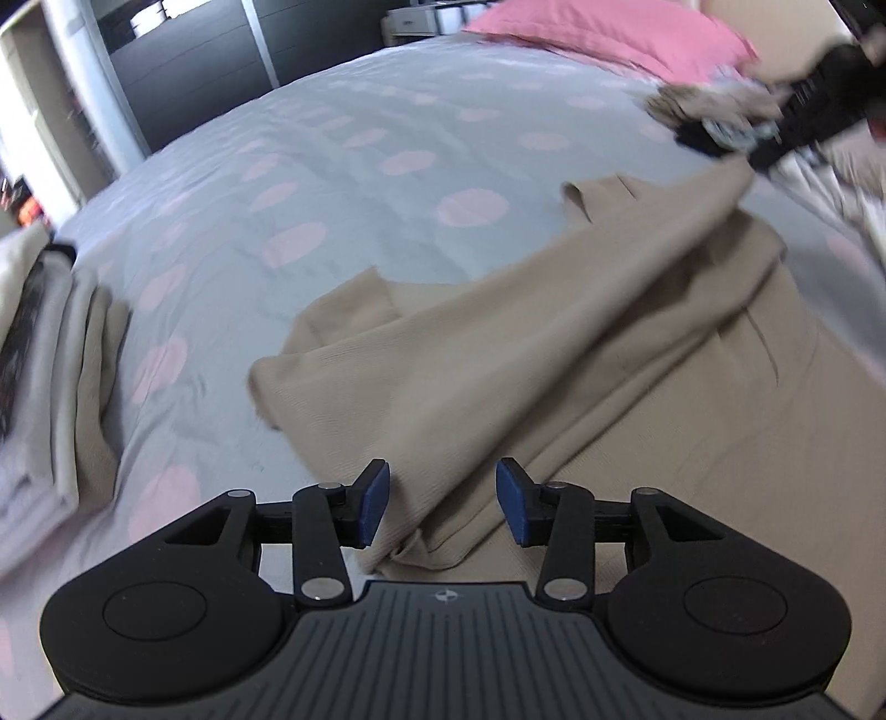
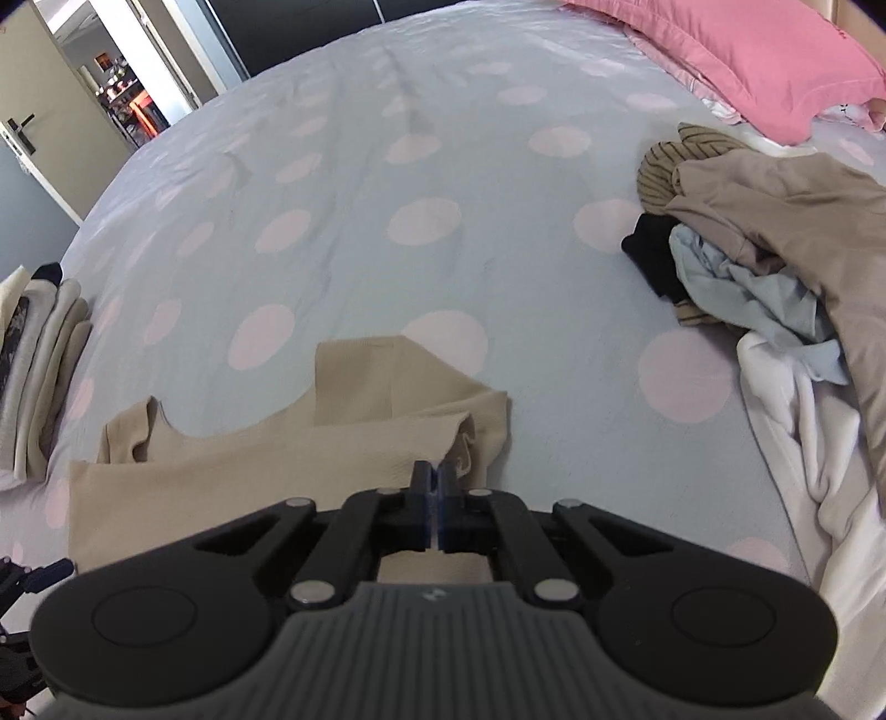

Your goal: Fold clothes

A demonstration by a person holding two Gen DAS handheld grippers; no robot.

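A beige ribbed garment lies spread on the dotted bedspread. My left gripper is open low over its near edge, and a fold of the cloth runs between the blue pads. One strip of the garment rises to the upper right, where my right gripper appears blurred and holds it. In the right wrist view, the right gripper is shut on a bunched edge of the beige garment, slightly above the bedspread.
A stack of folded clothes sits at the bed's left edge. A loose pile of clothes and a pink pillow lie at the right. A door and dark wardrobe stand beyond the bed.
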